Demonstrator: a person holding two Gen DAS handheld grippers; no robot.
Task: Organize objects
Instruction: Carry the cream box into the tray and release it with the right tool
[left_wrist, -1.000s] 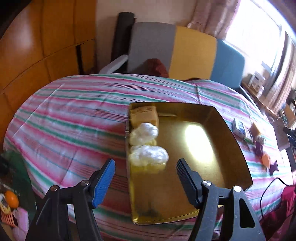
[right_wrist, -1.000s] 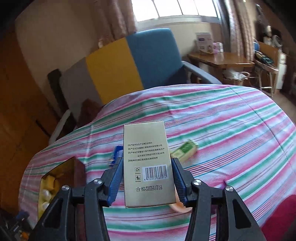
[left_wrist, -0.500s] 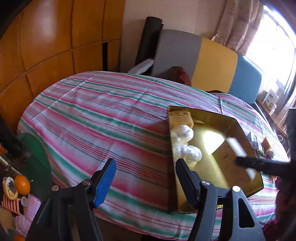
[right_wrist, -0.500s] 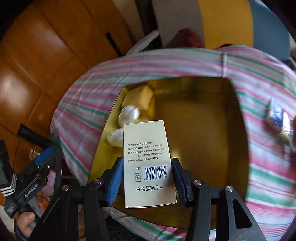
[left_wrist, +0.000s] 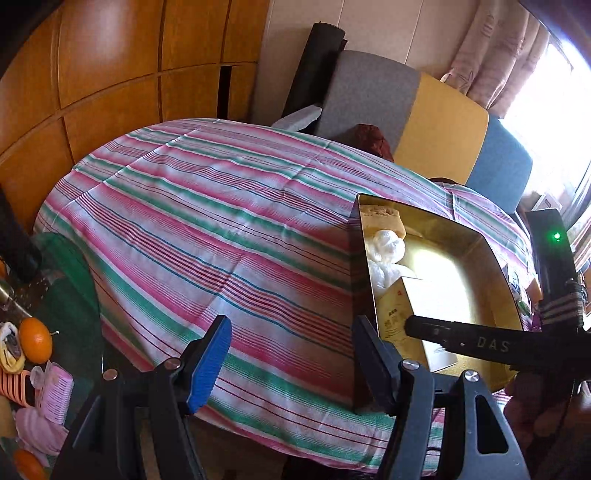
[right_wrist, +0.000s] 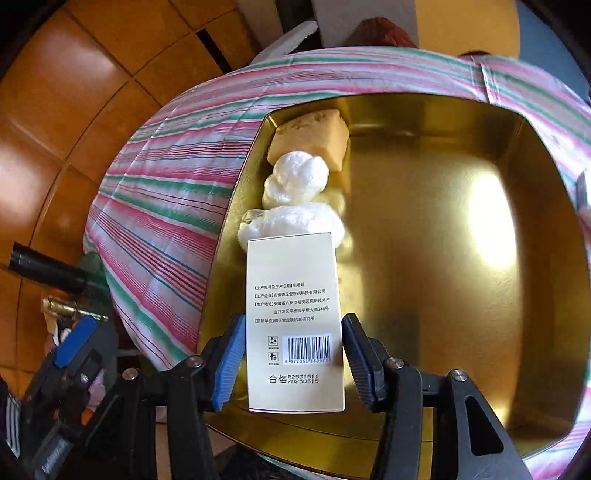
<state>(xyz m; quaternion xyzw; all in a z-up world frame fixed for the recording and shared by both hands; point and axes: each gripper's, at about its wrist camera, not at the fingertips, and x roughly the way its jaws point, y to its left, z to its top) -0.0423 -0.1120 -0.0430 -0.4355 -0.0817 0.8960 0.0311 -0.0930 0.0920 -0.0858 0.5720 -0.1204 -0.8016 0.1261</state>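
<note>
Since a second ago the right tool (right_wrist: 293, 360) has swung from above the striped cloth (left_wrist: 221, 236) to over the gold tray (right_wrist: 424, 229), carrying the cream box (right_wrist: 295, 317) with it, and the left tool (left_wrist: 291, 360) has slid off the tray toward its near left corner. The right tool's jaws are opening: a sliver of gap shows beside the box on the right pad, and the box still sits between them, low inside the tray along its left wall. Just beyond it lie two white wrapped bundles (right_wrist: 295, 177) and a yellow block (right_wrist: 314, 136) in a row. The left tool stands spread and empty above the cloth-covered surface, its right finger beside the tray's corner.
</note>
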